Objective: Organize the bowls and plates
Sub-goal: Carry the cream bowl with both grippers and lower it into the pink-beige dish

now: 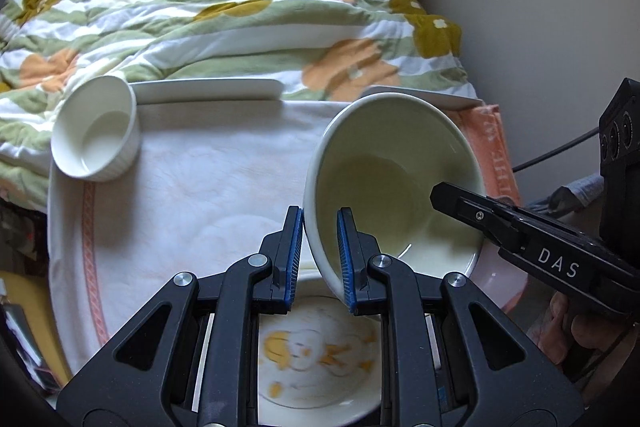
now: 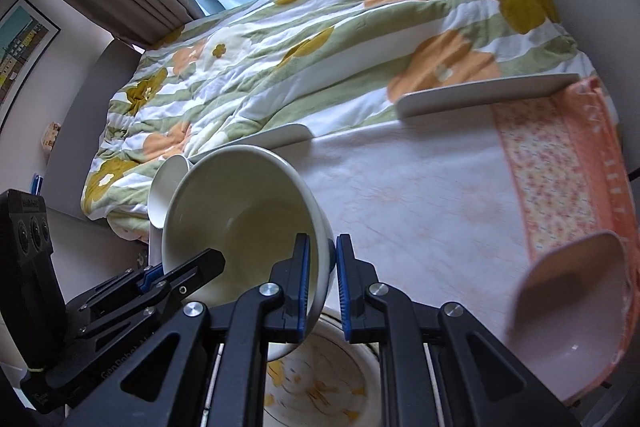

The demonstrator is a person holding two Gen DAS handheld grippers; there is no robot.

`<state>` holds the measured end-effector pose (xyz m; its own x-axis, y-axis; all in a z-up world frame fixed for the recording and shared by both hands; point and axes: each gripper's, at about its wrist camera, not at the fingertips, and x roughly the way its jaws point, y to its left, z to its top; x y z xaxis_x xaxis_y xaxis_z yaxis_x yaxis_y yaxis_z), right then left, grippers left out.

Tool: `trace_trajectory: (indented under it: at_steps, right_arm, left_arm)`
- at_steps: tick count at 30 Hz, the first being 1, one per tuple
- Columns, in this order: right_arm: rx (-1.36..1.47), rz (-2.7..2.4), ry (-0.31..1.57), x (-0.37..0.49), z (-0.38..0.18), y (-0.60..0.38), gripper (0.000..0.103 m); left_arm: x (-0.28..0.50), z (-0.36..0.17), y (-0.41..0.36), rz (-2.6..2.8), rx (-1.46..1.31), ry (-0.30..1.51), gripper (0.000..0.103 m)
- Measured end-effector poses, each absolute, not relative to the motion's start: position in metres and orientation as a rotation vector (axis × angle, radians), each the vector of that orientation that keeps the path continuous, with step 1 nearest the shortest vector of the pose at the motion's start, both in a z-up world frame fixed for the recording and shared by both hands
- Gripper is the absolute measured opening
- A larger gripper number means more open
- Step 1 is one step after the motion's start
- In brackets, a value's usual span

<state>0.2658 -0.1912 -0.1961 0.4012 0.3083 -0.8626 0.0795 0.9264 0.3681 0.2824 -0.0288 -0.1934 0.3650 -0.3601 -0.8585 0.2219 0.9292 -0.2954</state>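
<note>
Cream bowl point(image 1: 394, 179) is the landmark: it hangs tilted in the air over the towel-covered table point(image 1: 208, 187), mouth facing the cameras, held from both sides.

L gripper point(image 1: 320, 259) is clenched on the bowl's rim at its left edge, one blue pad outside the wall, one inside. R gripper point(image 2: 322, 287) is clenched on the rim at the opposite side; in the left wrist view its black finger point(image 1: 460, 201) reaches in over the bowl from the right.

Directly below the bowl, near the table's front edge, sits a plate w/ yellow-orange print point(image 1: 316, 355), partly hidden by the gripper frames. Just right of the bowl & lower is a pale pink bowl point(image 2: 576, 323), resting at the orange border of the towel. Well left of the bowl, at the table's far-left corner, a small white ribbed bowl point(image 1: 96, 131) leans tilted. Behind the bowl, along the table's far edge, lie two flat white rectangular plates: one to the left point(image 1: 208, 91), one to the right point(image 2: 492, 95). Beyond those, a floral quilt point(image 1: 224, 19) covers the bed.
</note>
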Motion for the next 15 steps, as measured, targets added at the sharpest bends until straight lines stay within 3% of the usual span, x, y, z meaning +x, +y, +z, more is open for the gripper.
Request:
trace_trajectory:
  at_steps: [15]
  right_arm:
    - [0.416, 0.060, 1.129, 0.196, -0.181, -0.324, 0.012]
  left_arm:
    - [0.224, -0.188, -0.182, -0.478, -0.066, 1.143, 0.015]
